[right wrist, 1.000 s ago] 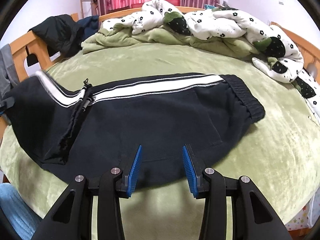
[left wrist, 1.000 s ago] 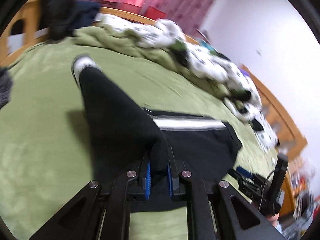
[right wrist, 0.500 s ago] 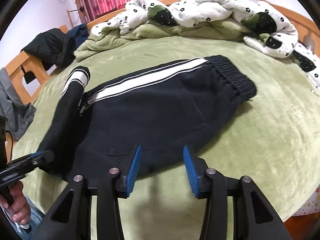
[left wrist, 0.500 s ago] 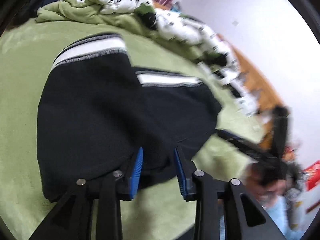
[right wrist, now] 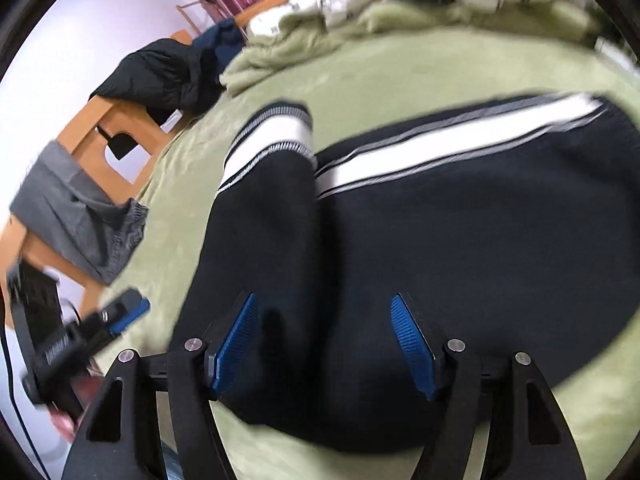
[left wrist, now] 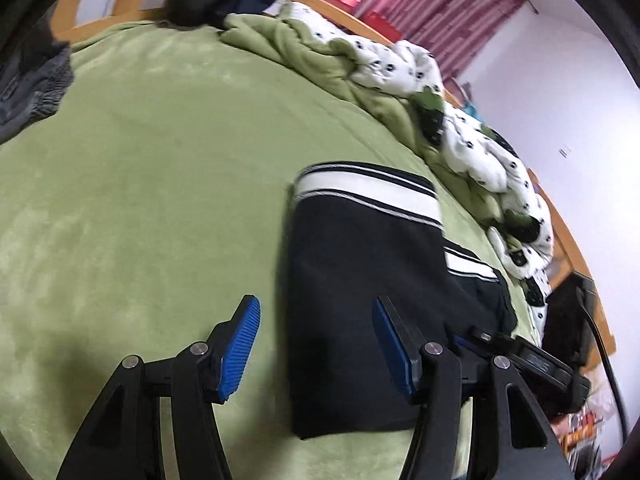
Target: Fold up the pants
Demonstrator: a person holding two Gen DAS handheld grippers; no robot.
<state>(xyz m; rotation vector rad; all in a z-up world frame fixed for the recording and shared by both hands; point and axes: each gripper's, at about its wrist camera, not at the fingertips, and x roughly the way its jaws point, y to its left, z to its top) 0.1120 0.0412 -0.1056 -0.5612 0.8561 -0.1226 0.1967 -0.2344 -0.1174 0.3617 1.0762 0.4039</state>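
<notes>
Pants, black with white side stripes, were laid folded on green bedspread, leg portion doubled over upper part. Left gripper was held with jaws spread wide, nothing gripped, over near left edge of fold. Right gripper was likewise spread wide and empty, above dark fabric. Rumpled spotted quilt was heaped along far bedside.
</notes>
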